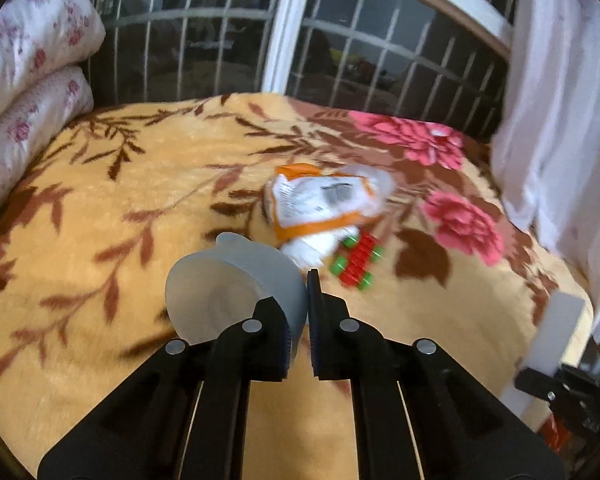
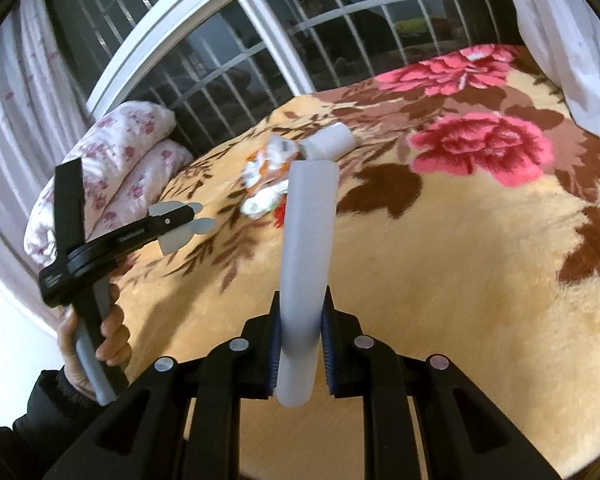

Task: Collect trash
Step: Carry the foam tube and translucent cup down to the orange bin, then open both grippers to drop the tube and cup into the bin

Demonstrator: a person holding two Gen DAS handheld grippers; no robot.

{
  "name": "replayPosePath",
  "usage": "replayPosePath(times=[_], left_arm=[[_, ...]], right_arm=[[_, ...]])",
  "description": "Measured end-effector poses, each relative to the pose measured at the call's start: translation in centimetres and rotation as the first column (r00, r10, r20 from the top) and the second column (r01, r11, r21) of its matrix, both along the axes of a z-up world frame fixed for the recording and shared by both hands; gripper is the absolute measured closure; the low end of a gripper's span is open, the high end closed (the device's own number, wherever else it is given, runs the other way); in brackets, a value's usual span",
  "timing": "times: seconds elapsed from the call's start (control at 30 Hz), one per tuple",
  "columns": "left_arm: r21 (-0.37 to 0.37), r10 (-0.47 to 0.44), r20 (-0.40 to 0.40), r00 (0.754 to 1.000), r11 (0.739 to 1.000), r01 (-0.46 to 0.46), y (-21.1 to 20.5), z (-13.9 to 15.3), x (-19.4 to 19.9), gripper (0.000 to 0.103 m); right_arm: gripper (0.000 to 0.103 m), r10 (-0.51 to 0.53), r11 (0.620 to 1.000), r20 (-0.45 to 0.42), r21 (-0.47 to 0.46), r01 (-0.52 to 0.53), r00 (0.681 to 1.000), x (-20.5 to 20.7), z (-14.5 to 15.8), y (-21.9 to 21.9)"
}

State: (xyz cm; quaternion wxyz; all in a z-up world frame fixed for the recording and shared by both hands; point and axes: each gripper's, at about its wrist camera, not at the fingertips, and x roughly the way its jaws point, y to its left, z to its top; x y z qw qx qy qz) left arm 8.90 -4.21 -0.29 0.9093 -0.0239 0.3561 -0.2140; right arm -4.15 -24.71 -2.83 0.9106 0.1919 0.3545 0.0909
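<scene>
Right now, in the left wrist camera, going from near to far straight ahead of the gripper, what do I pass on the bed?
Left gripper, shut on the grey dustpan → red and green wrapper → orange and white snack bag → barred window.

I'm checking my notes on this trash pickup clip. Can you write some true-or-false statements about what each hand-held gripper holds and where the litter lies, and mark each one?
1. The left hand-held gripper is shut on a pale grey scoop. True.
2. The right hand-held gripper is open and empty. False: it is shut on a long pale grey handle.
3. An orange-and-white wrapper lies on the floral blanket. True.
4. The red-and-green packet is inside the scoop. False: it lies on the blanket beside the wrapper.
5. The folded quilt is plain blue. False: it is white with pink flowers.
</scene>
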Motion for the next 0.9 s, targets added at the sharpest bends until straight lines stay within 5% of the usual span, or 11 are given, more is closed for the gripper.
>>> replayPosePath(times=[0.37,0.6,0.9], left_arm=[[0.041,-0.137,0.083,0.987,0.990,0.134,1.7,1.5,-16.1,0.097],[0.069,-0.192,-0.024,0.981,0.979,0.193,3.4,-3.2,-24.1,0.097],[0.125,-0.213,-0.282,0.935,0.959,0.256,3.3,-12.4,-24.9,0.097]], right_arm=[[0.086,0.176,0.981,0.012,-0.084,-0.174,0.984,-8.4,1.0,5.1],[0.086,0.283,0.948,-0.082,-0.129,-0.292,0.955,-14.3,-1.6,7.3],[0.086,0.355,0.909,-0.316,-0.104,-0.405,0.880,-15.5,-9.2,9.0]])
